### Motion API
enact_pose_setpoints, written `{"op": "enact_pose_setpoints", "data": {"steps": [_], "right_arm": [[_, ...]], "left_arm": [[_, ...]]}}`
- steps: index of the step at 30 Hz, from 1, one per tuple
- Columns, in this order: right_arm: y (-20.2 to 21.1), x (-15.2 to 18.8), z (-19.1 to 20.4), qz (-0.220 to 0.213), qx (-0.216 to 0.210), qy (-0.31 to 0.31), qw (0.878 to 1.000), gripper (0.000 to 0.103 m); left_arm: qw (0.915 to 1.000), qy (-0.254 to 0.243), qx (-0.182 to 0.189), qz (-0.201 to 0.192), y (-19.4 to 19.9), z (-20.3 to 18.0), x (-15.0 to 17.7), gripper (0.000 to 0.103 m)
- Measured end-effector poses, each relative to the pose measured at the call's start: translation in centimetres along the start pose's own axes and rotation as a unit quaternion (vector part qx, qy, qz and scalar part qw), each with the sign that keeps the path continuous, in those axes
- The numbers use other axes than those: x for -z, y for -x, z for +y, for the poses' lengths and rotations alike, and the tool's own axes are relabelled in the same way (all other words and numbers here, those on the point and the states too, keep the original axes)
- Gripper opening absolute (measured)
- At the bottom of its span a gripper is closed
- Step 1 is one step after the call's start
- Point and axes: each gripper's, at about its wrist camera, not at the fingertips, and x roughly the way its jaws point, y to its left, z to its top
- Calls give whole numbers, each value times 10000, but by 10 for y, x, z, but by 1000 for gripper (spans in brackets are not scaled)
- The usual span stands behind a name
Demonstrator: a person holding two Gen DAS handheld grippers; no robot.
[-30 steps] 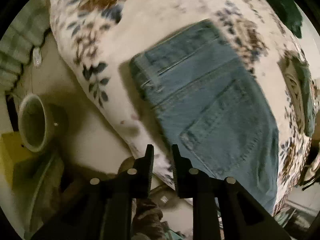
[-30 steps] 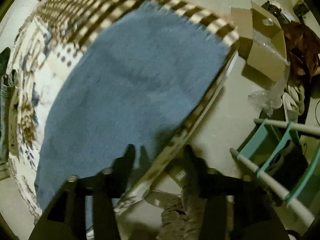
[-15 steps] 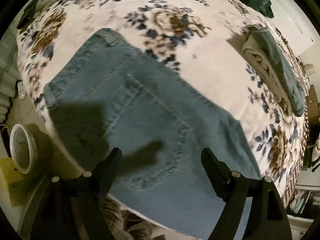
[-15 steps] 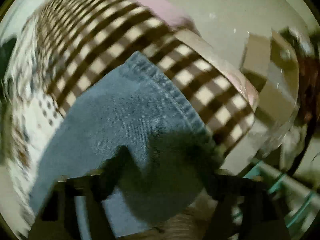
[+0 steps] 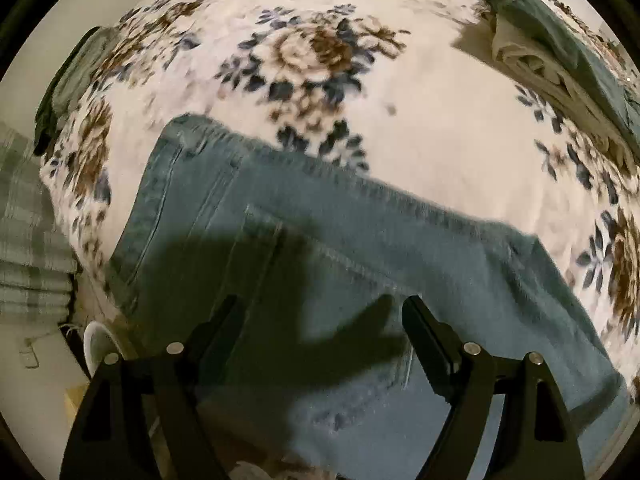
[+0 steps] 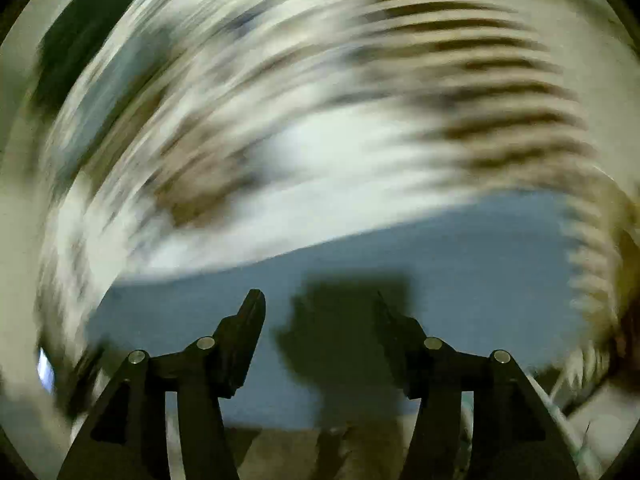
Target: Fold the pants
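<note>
Blue denim pants lie flat on a bed, close to its near edge, with the waistband at the left and a back pocket facing up. Nearest the camera, the left tool hovers over the seat of the pants, its black fingers spread wide with nothing between them; their shadow falls across the pocket, which suggests the tool is low and lined up to take hold of the cloth for a fold. The right tool is likewise wide apart and empty, poised over plain blue denim, probably the leg end, though that view is heavily smeared by motion. Beyond the pants spreads a cream floral blanket. At the far right rests a stack of folded green and cream garments, likely set aside to leave room.
</note>
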Motion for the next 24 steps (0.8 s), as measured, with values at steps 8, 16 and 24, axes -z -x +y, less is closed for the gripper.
{"op": "enact_pose_setpoints", "data": {"steps": [8,16,24], "right_arm": [[-141,-38,184,1039,297,2286,9675,59],[-139,-45,206,777,839,2899,9502,25],[-136,-54,195,1323,193,2985,9450,26]], "left_arm": [[9991,-222,317,190,-16,5,-22,80],[9967,-289,660,365,-24,9,-23,80],[9970,-310,588,404,-21,21,-30,80]]}}
